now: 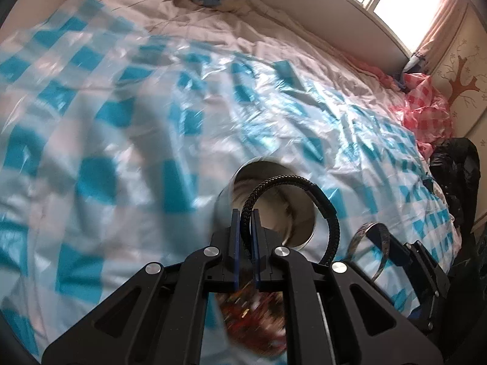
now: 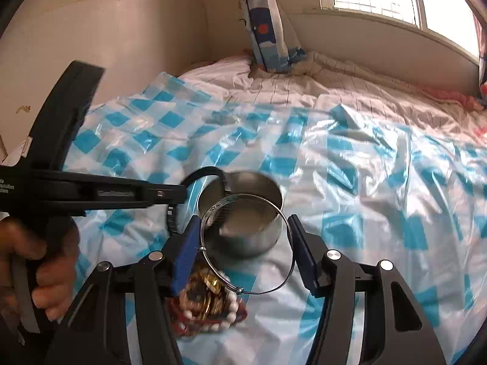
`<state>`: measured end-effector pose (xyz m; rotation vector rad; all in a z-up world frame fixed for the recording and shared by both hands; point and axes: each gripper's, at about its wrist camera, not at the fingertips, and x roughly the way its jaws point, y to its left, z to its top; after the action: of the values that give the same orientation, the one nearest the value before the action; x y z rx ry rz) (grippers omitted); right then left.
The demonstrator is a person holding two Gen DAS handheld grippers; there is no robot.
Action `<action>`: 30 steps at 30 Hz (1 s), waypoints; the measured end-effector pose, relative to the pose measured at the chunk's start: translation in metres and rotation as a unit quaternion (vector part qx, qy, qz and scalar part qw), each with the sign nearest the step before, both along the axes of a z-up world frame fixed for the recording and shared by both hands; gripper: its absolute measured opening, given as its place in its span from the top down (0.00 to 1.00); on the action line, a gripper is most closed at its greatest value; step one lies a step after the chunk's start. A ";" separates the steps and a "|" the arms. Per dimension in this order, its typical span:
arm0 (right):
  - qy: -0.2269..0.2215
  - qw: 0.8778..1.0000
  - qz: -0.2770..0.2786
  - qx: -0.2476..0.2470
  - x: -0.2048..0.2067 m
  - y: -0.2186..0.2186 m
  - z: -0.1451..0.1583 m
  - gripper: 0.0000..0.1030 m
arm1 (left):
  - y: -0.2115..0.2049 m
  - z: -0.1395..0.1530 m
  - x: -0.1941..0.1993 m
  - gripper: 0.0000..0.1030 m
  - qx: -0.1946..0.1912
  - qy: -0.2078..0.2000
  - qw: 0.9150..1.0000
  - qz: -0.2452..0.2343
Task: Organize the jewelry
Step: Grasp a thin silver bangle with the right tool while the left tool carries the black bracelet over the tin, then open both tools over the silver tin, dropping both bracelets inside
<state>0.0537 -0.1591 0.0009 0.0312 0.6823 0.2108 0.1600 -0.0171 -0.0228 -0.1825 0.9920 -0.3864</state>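
My left gripper (image 1: pixel 245 214) is shut on a black braided bracelet (image 1: pixel 304 181), which arches up and to the right of the fingers. Beyond it a round steel bowl (image 1: pixel 225 200) sits on the bed. A pile of red, white and gold jewelry (image 1: pixel 252 313) lies blurred under the fingers. My right gripper (image 2: pixel 245 223) is shut on a thin silver bangle (image 2: pixel 226 201), held across its width just above the steel bowl (image 2: pixel 252 246). The jewelry pile (image 2: pixel 210 301) lies in front of the bowl. The left gripper (image 2: pixel 182 196) comes in from the left with the black bracelet (image 2: pixel 207 170).
A blue-and-white checked plastic sheet (image 1: pixel 137 115) covers the bed. Pink checked plastic (image 1: pixel 426 106) and a black bag (image 1: pixel 456 176) lie at the right edge. A curtain (image 2: pixel 268 30) hangs at the bed's far corner below a window sill (image 2: pixel 380 30). A hand (image 2: pixel 45 258) grips the left handle.
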 end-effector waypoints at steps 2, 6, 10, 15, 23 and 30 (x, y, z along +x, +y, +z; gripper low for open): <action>-0.007 1.000 -0.001 -0.005 0.011 -0.001 0.007 0.45 | -0.008 0.004 0.011 0.94 -0.001 -0.004 1.000 -0.003; -0.015 1.000 -0.001 -0.013 0.029 -0.004 0.014 0.45 | -0.016 -0.001 0.024 0.94 -0.007 0.003 1.000 0.001; -0.015 1.000 -0.014 -0.001 0.042 -0.017 0.010 0.45 | -0.029 -0.012 0.032 0.94 0.010 0.013 1.000 -0.002; 0.004 1.000 -0.017 0.006 0.050 -0.026 -0.003 0.45 | -0.037 -0.024 0.035 0.94 0.042 0.020 0.999 -0.002; 0.016 1.000 -0.005 0.015 0.064 -0.020 -0.011 0.45 | -0.021 -0.026 0.038 0.92 0.020 0.033 0.999 0.019; 0.023 1.000 0.014 0.014 0.075 -0.003 -0.018 0.45 | 0.014 -0.015 0.035 0.90 -0.016 0.019 0.998 0.060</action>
<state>0.1290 -0.1622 -0.0175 0.0526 0.7261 0.2476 0.1949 -0.0027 -0.0375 -0.2775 1.0078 -0.2888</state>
